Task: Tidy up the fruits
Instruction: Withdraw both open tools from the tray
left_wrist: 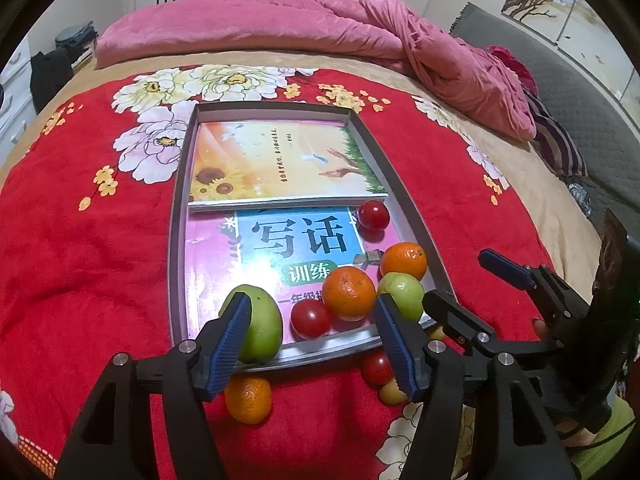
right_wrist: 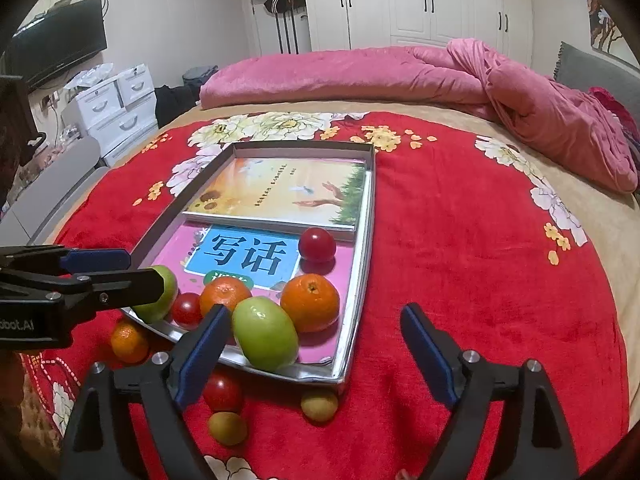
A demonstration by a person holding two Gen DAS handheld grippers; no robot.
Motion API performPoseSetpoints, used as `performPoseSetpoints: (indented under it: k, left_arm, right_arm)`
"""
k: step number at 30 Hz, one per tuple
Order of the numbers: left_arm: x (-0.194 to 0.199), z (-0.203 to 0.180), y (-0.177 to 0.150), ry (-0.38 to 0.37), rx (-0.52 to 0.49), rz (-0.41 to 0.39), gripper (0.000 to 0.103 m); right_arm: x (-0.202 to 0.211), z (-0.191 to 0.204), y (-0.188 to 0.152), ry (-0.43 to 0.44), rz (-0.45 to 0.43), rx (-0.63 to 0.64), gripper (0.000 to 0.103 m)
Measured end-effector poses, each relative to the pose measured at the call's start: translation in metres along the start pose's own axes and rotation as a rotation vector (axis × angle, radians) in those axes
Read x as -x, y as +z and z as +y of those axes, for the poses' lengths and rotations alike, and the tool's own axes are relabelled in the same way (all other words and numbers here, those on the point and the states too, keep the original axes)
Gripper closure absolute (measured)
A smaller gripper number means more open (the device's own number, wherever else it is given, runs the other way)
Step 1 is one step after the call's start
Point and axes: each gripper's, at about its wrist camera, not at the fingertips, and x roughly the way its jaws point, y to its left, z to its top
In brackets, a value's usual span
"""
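Note:
A metal tray (left_wrist: 176,240) lined with two books lies on the red blanket. At its near end sit two oranges (left_wrist: 349,293), two tomatoes (left_wrist: 311,318) and two green fruits. My left gripper (left_wrist: 316,344) is open, and its left pad rests beside one green fruit (left_wrist: 260,324). My right gripper (right_wrist: 316,352) is open wide. The other green fruit (right_wrist: 266,332) lies between its fingers, free of the pads. Off the tray, on the blanket by its near edge, lie an orange (right_wrist: 129,342), a tomato (right_wrist: 223,391) and two small yellowish fruits (right_wrist: 319,405).
A pink quilt (right_wrist: 520,92) is heaped across the far side of the bed. The floral red blanket (right_wrist: 460,280) spreads right of the tray. White drawers (right_wrist: 120,108) and a TV stand at the far left.

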Motion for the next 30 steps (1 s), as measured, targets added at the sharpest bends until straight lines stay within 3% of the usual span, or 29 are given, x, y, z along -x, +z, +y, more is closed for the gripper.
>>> performPoseSetpoints:
  k: [4,6,30]
  left_arm:
    - [0.003,0.003,0.0,0.004,0.012,-0.008,0.035]
    - [0.005,0.005,0.0,0.005,0.021,-0.01,0.026]
    - [0.045,0.025,0.005,0.015,0.062,-0.083,0.026]
  right_arm:
    - [0.005,-0.002,0.001,0.001,-0.011,-0.012,0.013]
    - [0.008,-0.003,0.002,0.001,-0.018,-0.018,0.013]
    - [0.039,-0.031,0.01,0.002,-0.072,-0.12,0.01]
